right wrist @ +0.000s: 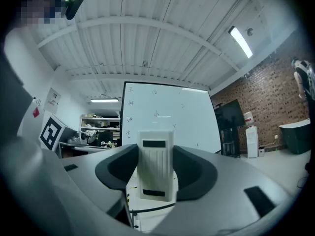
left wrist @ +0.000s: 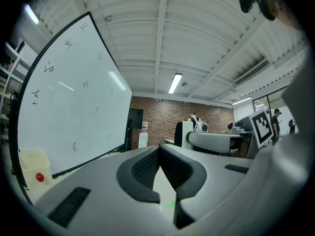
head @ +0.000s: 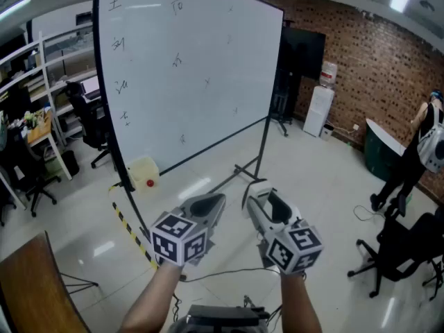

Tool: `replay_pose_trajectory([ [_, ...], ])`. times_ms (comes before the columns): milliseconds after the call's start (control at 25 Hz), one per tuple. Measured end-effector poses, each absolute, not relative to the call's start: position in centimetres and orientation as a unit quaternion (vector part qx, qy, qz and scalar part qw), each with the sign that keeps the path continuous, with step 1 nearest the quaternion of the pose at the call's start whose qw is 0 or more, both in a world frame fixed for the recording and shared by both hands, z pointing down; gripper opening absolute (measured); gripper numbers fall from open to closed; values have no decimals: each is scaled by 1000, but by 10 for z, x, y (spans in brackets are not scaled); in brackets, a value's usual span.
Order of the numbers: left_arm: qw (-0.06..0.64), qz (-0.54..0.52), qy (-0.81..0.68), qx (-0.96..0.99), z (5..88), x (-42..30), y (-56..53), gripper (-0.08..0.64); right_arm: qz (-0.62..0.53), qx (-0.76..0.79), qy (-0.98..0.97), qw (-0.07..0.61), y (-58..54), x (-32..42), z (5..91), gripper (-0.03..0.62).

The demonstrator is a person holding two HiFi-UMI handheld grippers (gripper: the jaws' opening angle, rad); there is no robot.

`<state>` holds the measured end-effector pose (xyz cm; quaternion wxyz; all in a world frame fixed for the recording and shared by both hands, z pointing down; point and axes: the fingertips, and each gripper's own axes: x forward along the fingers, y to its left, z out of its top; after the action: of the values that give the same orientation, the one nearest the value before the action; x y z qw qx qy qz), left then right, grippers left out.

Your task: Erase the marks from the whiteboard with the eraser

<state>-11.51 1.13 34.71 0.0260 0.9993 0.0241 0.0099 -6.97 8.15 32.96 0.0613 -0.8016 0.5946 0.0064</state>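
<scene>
A tall whiteboard (head: 187, 68) on a black wheeled stand fills the upper left of the head view, and several small black marks (head: 177, 60) are scattered over it. Both grippers are low in front of me, well short of the board. My left gripper (head: 216, 201) is shut, its fingers meeting with nothing between them (left wrist: 158, 149). In my right gripper (head: 257, 190) a white ribbed eraser (right wrist: 156, 173) stands upright, and the jaws are shut on it (right wrist: 155, 154). The board also shows in the left gripper view (left wrist: 74, 107) and, farther off, in the right gripper view (right wrist: 172, 117).
A pale container with a red cap (head: 143, 173) sits by the board's left foot, beside yellow-black floor tape (head: 132, 231). Shelves and a black chair (head: 90, 116) stand left, a brown desk (head: 35, 283) is lower left. Office chairs (head: 395, 245) and a person (head: 423, 151) are right.
</scene>
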Motion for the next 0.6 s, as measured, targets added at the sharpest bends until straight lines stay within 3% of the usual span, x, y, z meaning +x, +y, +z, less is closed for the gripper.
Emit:
replay_pose_trajectory([
  [600,27,8,-54,998,333,-20,-6,3,0,-758,651,44,69,34,318,229],
])
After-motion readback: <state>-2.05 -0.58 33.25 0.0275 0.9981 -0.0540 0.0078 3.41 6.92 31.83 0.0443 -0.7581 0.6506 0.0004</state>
